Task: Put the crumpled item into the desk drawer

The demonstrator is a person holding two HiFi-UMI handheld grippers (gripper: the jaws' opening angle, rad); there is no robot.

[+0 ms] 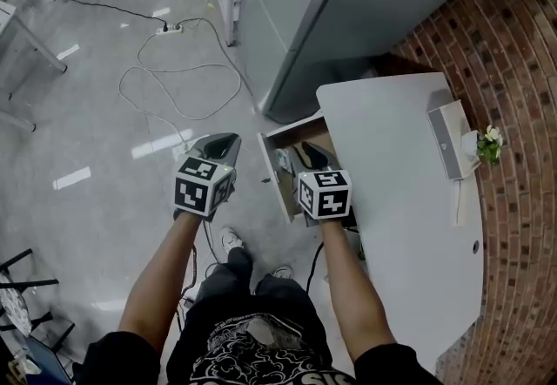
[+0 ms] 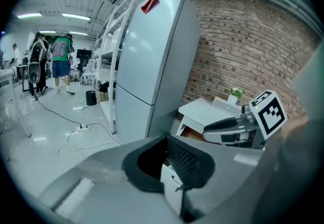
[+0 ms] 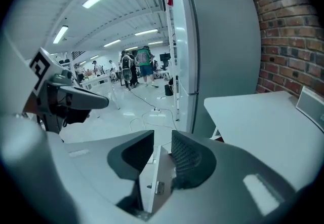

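Note:
The white desk (image 1: 400, 200) has its drawer (image 1: 277, 176) pulled open toward the floor side. My right gripper (image 1: 312, 152) hovers over the open drawer, its jaws apart with nothing between them. In the right gripper view, only the drawer's white front panel (image 3: 152, 177) shows through the gap of the right gripper (image 3: 163, 142). My left gripper (image 1: 219, 144) hangs over the floor left of the drawer. Its tips meet in the left gripper view (image 2: 166, 141) and hold nothing. No crumpled item shows in any view.
A tall grey fridge (image 1: 348, 0) stands just beyond the desk, and a brick wall (image 1: 522, 70) runs along the right. A white box (image 1: 448, 139) and a small plant (image 1: 490, 144) sit on the desk's far edge. Cables (image 1: 174, 78) and a power strip (image 1: 170, 26) lie on the floor.

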